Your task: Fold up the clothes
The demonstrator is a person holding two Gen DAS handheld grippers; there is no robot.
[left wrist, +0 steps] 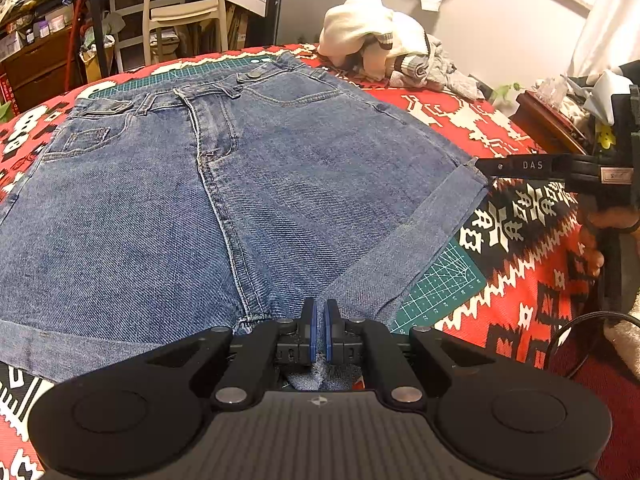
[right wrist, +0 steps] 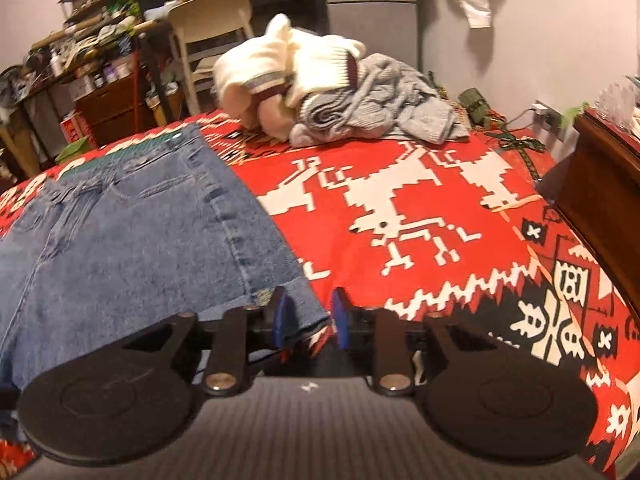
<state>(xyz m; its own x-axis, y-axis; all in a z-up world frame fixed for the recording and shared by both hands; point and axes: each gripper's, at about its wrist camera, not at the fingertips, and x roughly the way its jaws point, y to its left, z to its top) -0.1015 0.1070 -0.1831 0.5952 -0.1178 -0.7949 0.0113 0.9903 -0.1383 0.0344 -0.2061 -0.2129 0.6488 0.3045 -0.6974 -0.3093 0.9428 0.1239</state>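
I saw the red patterned blanket [right wrist: 420, 168] under everything. Denim shorts [left wrist: 224, 184] lay flat on it, waistband far, sweater pile [left wrist: 384, 48] beyond. My left gripper [left wrist: 319, 330] was clamped on the near crotch hem. Right gripper [right wrist: 309, 322] sat at the right cuff corner, jaws apart.

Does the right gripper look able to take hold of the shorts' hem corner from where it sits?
Probably yes. The right gripper is open, and the hem corner of the denim shorts lies between its fingers with nothing covering it.
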